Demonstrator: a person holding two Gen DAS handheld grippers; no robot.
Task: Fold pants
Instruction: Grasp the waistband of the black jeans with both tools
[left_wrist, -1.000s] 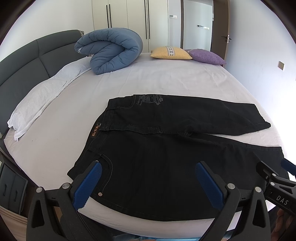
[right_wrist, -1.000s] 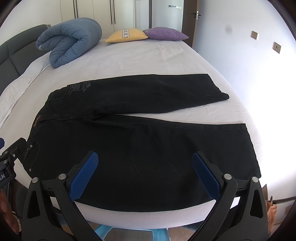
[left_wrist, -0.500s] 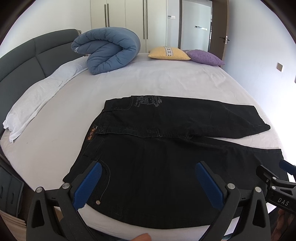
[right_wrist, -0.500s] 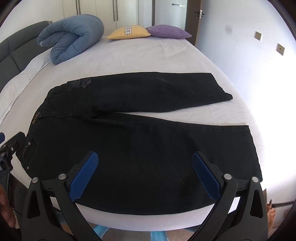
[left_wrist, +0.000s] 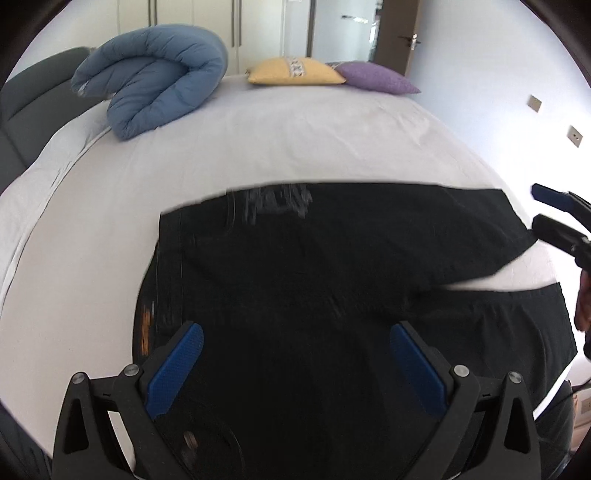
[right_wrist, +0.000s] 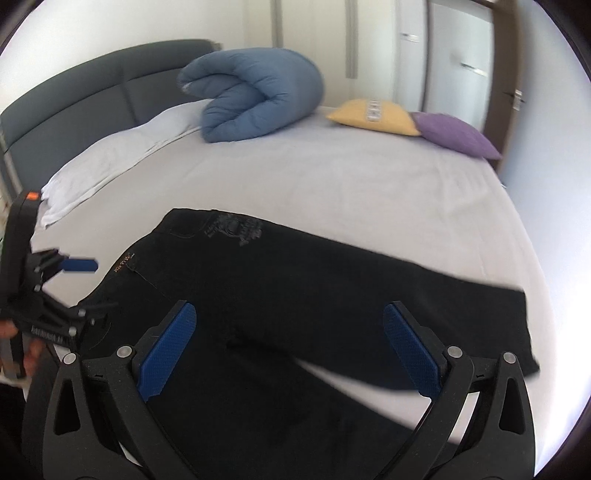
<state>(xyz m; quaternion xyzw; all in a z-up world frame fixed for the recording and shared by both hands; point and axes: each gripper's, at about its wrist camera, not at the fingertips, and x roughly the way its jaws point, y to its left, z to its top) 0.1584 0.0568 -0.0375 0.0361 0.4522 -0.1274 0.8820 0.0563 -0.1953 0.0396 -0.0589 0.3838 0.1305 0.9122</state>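
Black pants (left_wrist: 314, 266) lie flat on the white bed (left_wrist: 295, 133), waistband at the left, both legs running to the right. The left gripper (left_wrist: 295, 354) hovers open over the near leg by the waistband, nothing between its blue pads (left_wrist: 177, 362). In the right wrist view the same pants (right_wrist: 295, 288) stretch from the waistband at left to the hems at right. The right gripper (right_wrist: 290, 339) is open above the near leg and the crotch area. Each gripper shows at the edge of the other's view: the right gripper (left_wrist: 557, 218) and the left gripper (right_wrist: 62, 280).
A rolled blue duvet (left_wrist: 155, 77), a yellow cushion (left_wrist: 295, 72) and a purple cushion (left_wrist: 376, 77) lie at the far side of the bed. A dark padded headboard (right_wrist: 92, 77) and white pillow (right_wrist: 110, 162) are on the left. Wardrobes and a door stand beyond.
Both grippers have moved forward and lower over the pants, which now look much larger. The right wrist view has swung left toward the headboard. The pants have not moved.
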